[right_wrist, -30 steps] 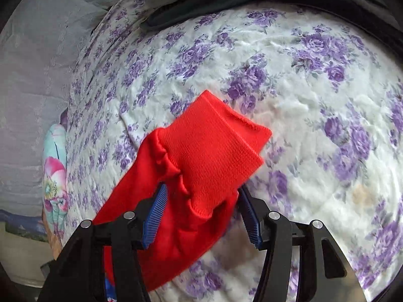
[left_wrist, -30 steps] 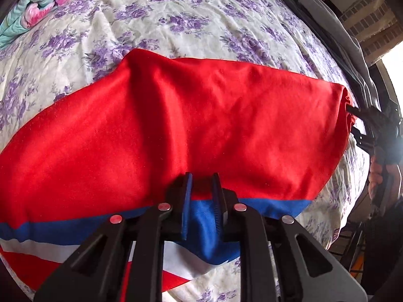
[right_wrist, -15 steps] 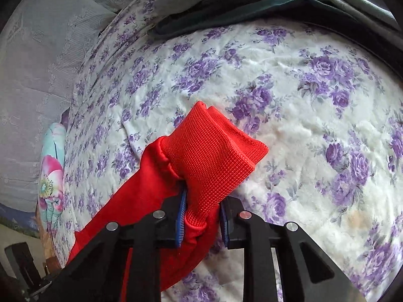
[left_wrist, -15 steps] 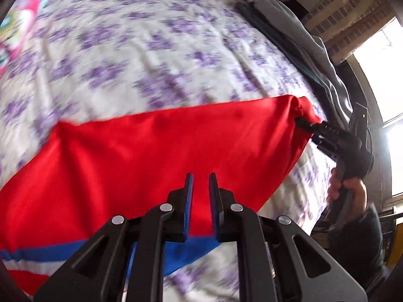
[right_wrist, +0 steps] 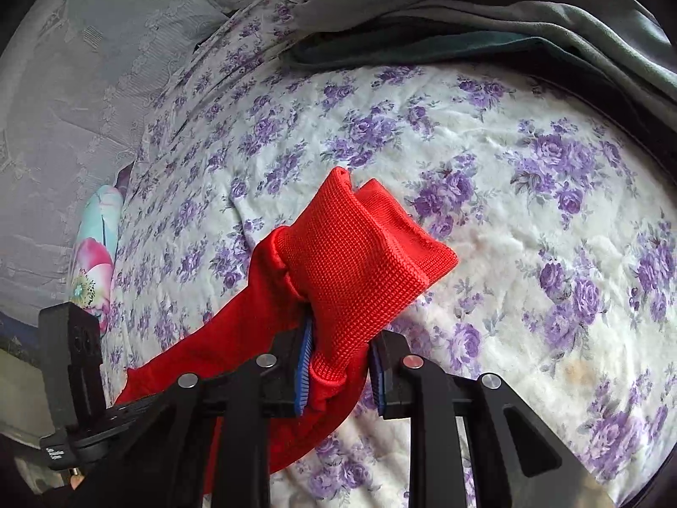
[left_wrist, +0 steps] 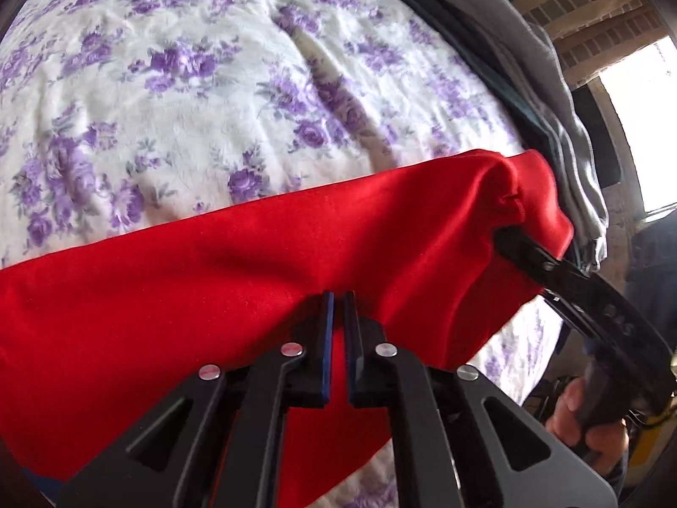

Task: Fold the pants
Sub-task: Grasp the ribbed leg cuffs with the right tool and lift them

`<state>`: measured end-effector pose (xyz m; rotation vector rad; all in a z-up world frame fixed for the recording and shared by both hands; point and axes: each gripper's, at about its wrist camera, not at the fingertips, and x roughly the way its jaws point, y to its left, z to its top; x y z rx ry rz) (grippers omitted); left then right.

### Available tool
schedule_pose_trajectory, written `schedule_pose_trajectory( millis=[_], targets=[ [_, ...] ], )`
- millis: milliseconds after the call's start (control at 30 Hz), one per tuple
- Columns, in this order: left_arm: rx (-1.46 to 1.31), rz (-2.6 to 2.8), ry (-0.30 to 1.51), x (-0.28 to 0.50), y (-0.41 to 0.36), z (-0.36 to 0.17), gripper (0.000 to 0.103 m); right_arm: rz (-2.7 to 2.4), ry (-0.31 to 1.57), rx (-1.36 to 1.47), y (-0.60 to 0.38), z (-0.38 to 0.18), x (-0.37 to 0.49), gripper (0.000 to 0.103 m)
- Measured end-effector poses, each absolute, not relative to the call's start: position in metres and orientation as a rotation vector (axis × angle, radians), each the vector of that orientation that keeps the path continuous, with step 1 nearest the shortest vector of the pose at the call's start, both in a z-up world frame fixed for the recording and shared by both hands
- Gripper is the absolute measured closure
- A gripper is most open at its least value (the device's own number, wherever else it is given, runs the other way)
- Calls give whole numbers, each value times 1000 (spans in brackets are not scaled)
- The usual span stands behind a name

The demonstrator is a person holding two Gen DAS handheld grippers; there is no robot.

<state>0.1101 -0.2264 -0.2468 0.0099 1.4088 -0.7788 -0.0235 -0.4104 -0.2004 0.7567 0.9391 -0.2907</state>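
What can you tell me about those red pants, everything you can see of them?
The red pants are soft, matte fabric, stretched in a wide band across the floral bedspread and raised off it at one end. That end is a ribbed knit cuff, gathered where it joins the leg and pinched between the blue pads of the right hand-held gripper. The left hand-held gripper is shut on the cloth's near edge. A sliver of blue shows at one lower corner.

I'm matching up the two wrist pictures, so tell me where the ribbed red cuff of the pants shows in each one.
Left wrist view: the ribbed red cuff is at far right, bunched where the right gripper bites it.
Right wrist view: the cuff sits centre, clamped in that gripper.
Shared landmark: the grey clothes along the bed edge.
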Motion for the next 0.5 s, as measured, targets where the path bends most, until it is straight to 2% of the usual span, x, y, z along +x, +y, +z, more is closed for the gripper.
schedule_pose_trajectory(
  millis=[300, 433, 500],
  targets=[
    [57, -782, 1386, 105, -230, -239, 101, -291, 943, 740, -407, -195, -22, 80],
    [30, -794, 1342, 104, -184, -209, 101, -267, 929, 705, -399, -177, -23, 80],
    [-16, -751, 1326, 108, -138, -192, 101, -246, 916, 675, -391, -165, -23, 80]
  ],
)
